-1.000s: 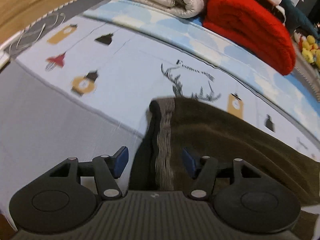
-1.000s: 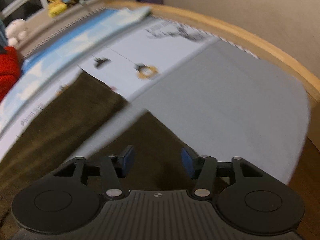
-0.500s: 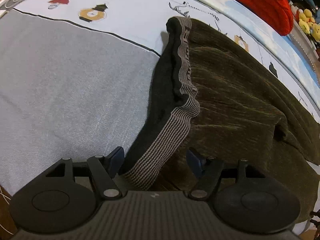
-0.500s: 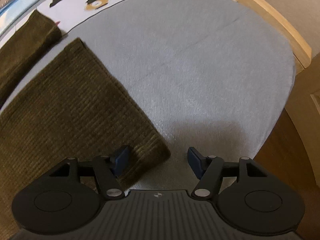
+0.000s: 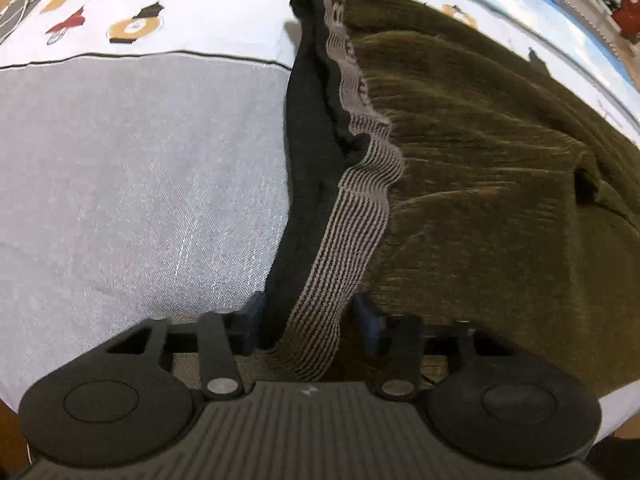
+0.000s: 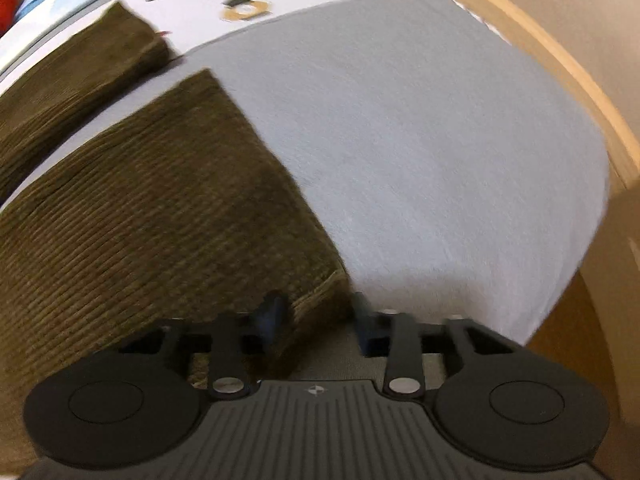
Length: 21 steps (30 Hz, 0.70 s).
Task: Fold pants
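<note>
Left gripper [image 5: 308, 320]: jaws narrowed from wide, waistband [image 5: 352, 216] of pants [image 5: 500, 168] caught between.
Right gripper [image 6: 316, 320]: narrowed likewise onto leg hem [image 6: 316, 296]; grip uncertain.

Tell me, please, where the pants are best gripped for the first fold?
Grip the pants from above at two near-side spots: the striped waistband where it stands up, and the near leg's hem corner, thick and clear of the sheet.
</note>
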Available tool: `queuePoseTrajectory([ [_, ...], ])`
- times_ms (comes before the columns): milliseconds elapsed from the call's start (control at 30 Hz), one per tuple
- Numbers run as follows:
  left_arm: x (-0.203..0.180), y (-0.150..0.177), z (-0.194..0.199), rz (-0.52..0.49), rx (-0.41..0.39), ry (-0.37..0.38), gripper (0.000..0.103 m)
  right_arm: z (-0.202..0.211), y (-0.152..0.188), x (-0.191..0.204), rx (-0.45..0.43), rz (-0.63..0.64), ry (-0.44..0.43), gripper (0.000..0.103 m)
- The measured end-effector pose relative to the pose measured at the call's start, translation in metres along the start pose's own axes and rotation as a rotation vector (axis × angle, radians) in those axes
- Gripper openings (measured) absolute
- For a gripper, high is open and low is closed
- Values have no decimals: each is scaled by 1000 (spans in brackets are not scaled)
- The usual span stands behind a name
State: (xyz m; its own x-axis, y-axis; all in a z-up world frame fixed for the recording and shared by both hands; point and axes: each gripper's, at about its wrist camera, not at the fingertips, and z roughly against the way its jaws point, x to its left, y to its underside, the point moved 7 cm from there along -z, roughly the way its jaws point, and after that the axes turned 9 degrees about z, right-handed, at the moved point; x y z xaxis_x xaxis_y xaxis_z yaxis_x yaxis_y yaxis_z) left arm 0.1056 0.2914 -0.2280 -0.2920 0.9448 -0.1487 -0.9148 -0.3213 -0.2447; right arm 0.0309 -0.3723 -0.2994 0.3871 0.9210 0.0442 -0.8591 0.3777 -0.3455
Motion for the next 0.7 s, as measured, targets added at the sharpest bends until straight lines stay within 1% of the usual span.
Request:
queuePoseTrajectory([
  [33,2,0,4,-4,-8,0,30,3,-3,5,-25,8,-34,21],
  [133,5,2,14,-3,-24,6,27,20,-16,24,-145,67,-126,20],
  [167,5,3,18,-19,-29,0,24,25,-20,29,-178,81,-148,20],
  [200,5,5,21,-47,-32,-13,22,29,-22,32,-204,90,-163,20],
  [233,6,5,23,-60,-29,-23,19,30,-23,32,-206,95,-150,20],
  [300,11,7,24,-62,-17,-40,19,23,-20,25,-170,88,-86,20],
  [333,13,7,24,-64,-14,-54,19,18,-17,17,-137,72,-38,20],
  [400,13,10,24,-85,-3,-82,19,5,-14,4,-74,36,22,20],
  [433,11,9,24,-94,0,-89,20,0,-10,0,-43,17,24,20],
  [467,9,8,25,-102,0,-97,24,-3,-6,-2,-29,12,23,21],
  [500,8,6,25,-106,-2,-111,26,-3,-6,-2,-33,22,24,21],
  [533,7,5,27,-104,-7,-120,29,-2,-7,-1,-39,35,29,24],
  [600,3,0,33,-91,-38,-129,31,-1,-10,0,-50,44,41,30],
  [633,1,-4,38,-85,-65,-124,34,1,-11,-1,-56,34,44,39],
  [667,0,-7,43,-77,-90,-109,36,3,-12,-5,-63,13,46,54],
  [700,-3,-10,48,-68,-112,-82,36,6,-13,-9,-72,-18,48,61],
])
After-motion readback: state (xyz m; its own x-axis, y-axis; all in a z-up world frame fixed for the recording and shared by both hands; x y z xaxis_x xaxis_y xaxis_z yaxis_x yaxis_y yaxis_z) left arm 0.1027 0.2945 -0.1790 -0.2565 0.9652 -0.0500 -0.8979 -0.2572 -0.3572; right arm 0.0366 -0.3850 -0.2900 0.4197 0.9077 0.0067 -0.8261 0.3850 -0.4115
